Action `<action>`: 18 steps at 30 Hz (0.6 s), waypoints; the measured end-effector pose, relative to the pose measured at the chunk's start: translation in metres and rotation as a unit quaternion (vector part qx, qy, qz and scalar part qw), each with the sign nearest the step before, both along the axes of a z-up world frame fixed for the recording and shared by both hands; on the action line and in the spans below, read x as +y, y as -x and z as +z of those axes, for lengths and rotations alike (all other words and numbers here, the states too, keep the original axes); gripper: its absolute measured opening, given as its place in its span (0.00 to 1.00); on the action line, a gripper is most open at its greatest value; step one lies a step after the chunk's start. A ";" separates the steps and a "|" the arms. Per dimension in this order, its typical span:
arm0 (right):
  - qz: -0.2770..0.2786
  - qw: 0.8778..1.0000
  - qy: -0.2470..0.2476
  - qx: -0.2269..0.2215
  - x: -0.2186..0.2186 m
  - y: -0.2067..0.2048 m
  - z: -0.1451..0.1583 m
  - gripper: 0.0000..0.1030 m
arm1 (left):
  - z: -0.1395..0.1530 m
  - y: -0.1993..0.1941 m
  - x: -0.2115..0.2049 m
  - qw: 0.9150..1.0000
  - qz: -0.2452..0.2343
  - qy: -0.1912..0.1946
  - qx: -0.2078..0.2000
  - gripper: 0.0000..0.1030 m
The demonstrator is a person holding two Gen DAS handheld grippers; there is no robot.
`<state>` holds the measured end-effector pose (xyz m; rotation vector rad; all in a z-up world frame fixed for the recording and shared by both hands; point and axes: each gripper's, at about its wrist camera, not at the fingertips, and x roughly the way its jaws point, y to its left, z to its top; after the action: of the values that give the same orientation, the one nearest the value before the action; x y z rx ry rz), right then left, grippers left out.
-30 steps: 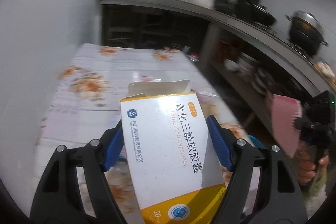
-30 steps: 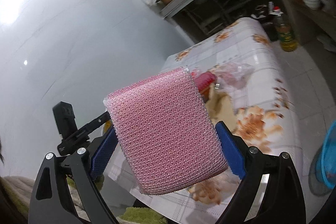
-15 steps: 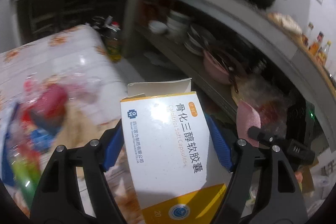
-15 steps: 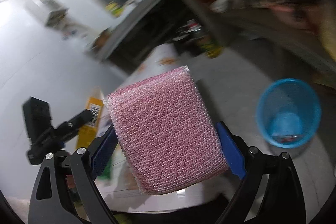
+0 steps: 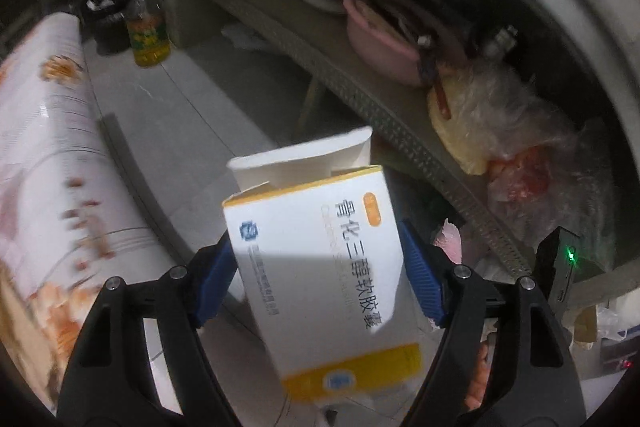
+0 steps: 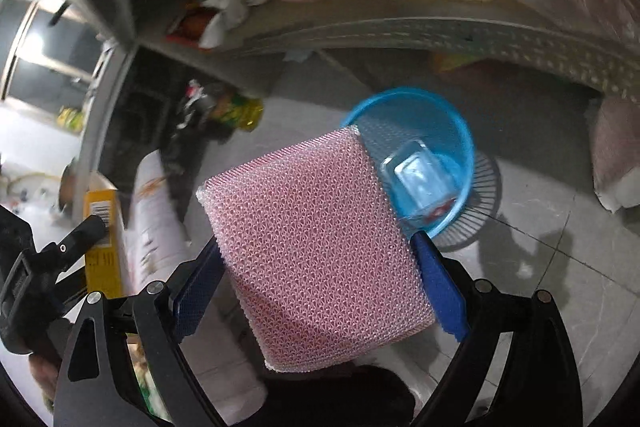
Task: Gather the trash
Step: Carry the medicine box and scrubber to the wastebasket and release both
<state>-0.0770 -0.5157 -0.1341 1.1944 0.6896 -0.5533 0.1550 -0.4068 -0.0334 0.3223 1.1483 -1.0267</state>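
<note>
- Two grippers, both loaded: the left gripper pinches a white-and-yellow cardboard medicine box between its blue pads, top flap open, bottom edge cut off by the black frame.
- The right gripper clamps a pink mesh scouring sponge; its near end hides behind the gripper body.
- Past the sponge sits a blue plastic waste basket on the grey tiled floor, half covered, with a clear plastic tray inside.
- Shelf clutter above blurs; a yellow oil bottle stands further off.
</note>
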 end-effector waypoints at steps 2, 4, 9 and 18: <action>-0.012 1.000 -0.008 0.005 -0.012 -0.008 -0.015 0.86 | -0.011 -0.005 -0.014 1.000 0.001 -0.014 0.002 0.70; -0.020 1.000 -0.009 0.006 -0.023 -0.016 -0.024 0.86 | -0.022 -0.011 -0.034 1.000 0.003 -0.024 0.002 0.70; -0.033 0.999 0.019 0.033 -0.052 -0.047 -0.051 0.90 | -0.029 -0.031 -0.067 1.000 0.020 0.002 0.005 0.78; -0.046 0.997 0.014 0.056 -0.052 -0.046 -0.087 0.90 | -0.025 -0.023 -0.049 0.999 0.014 0.019 0.045 0.80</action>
<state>-0.0305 -0.5673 -0.2209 1.1792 0.7219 -0.7089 0.1777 -0.4560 -0.0585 0.2302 1.2097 -1.0454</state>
